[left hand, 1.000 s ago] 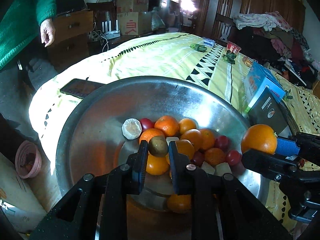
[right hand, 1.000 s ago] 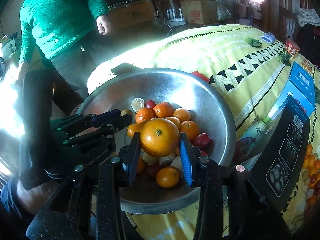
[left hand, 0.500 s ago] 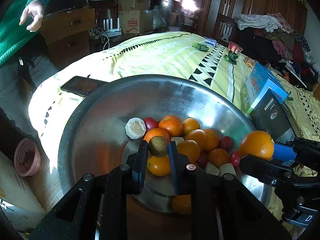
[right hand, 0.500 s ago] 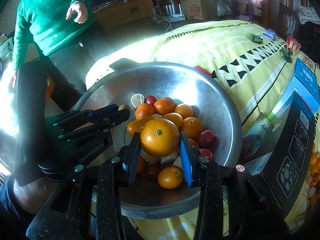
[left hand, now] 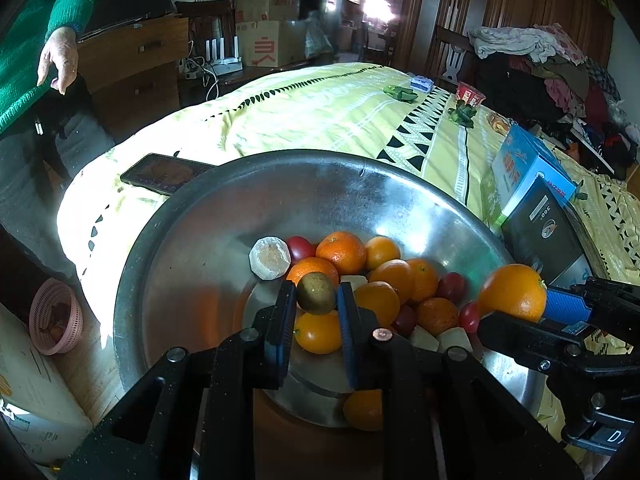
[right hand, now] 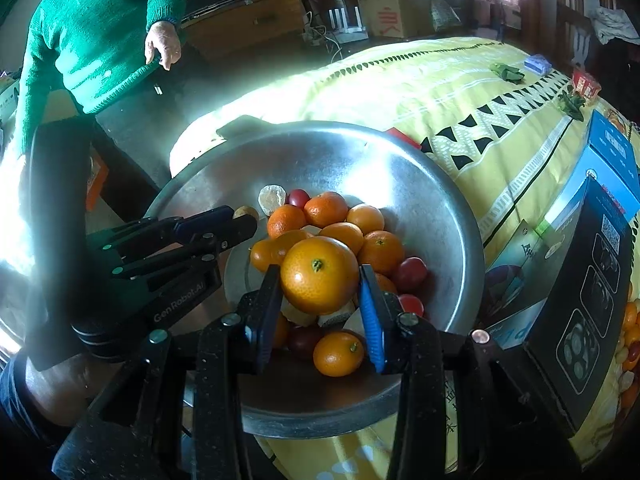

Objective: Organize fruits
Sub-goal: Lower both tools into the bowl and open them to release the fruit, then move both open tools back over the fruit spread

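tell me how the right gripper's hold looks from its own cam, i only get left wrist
Observer: The right gripper is shut on the big orange, one pad on each side, stem end facing the camera.
Operator: whats right under it
Observer: A small orange lies in the bowl, close to the near rim.
Operator: can you see my fruit from there
Observer: Only just. The left gripper is side-on, and a tip of the brown fruit pokes out past its fingers.
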Motion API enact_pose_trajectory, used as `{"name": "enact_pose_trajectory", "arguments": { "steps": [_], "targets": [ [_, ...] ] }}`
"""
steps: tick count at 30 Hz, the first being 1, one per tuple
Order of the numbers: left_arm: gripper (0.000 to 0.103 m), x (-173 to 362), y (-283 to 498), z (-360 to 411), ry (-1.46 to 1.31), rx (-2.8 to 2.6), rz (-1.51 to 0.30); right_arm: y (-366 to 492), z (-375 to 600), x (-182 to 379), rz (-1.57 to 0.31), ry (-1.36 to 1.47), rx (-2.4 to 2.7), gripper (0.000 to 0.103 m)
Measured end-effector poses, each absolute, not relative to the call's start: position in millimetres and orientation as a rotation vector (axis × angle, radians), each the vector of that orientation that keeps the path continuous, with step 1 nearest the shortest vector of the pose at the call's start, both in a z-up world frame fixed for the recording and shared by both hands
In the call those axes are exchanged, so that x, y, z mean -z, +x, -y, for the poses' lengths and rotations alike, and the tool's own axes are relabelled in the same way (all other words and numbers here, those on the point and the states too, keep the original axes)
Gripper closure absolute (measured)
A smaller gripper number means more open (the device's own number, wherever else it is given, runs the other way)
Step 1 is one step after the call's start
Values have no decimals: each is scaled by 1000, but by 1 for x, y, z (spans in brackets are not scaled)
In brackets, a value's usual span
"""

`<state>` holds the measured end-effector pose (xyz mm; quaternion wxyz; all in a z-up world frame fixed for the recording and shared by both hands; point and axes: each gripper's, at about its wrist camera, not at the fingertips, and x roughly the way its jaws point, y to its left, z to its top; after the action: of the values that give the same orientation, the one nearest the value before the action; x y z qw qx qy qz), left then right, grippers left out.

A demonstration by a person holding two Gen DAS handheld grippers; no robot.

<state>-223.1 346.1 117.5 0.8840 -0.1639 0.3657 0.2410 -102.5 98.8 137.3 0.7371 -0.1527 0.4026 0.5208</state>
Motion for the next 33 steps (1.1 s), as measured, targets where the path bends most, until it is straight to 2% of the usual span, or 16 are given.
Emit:
{"name": "enact_pose_trajectory", "arguments": {
  "steps": [9, 12, 14, 16, 18, 20, 23, 28, 30, 32, 33],
  "targets": [
    [83, -118, -220, -349, -340, -511, -767, -101, -100, -133, -905, -336, -1146, 65],
    [80, -117, -219, -350, -340, -514, -776, -100, -101, -132, -910, -334, -1145, 63],
    [68, -116, -220, -350, -340, -523, -779, -100, -101, -132, -917, -328, -1148, 63],
    [60, -117, -221, -349, -336, -534, -781, -101, -101, -131, -925, -332, -1150, 63],
    [52, -118, -222, -348, -331, -551, -786, -103, -97, -135, -910, -328, -1148, 57],
    [39, -120, -223, -347, -331, -577, -791, -106, -91, -143, -884, -314, -1149, 52],
    [25, -130, -227, -342, -319, -616, -768, -111, -78, -160, -834, -298, -1149, 49],
    [22, -157, -226, -318, -228, -646, -719, -123, -43, -186, -736, -272, -1125, 45],
    [20, -170, -224, -303, -180, -652, -691, -125, -27, -194, -697, -266, -1099, 40],
    [8, -182, -222, -288, -142, -648, -663, -127, -10, -201, -668, -249, -1076, 35],
    [8, -188, -220, -280, -125, -641, -648, -128, 0, -204, -656, -239, -1060, 33]
  ]
}}
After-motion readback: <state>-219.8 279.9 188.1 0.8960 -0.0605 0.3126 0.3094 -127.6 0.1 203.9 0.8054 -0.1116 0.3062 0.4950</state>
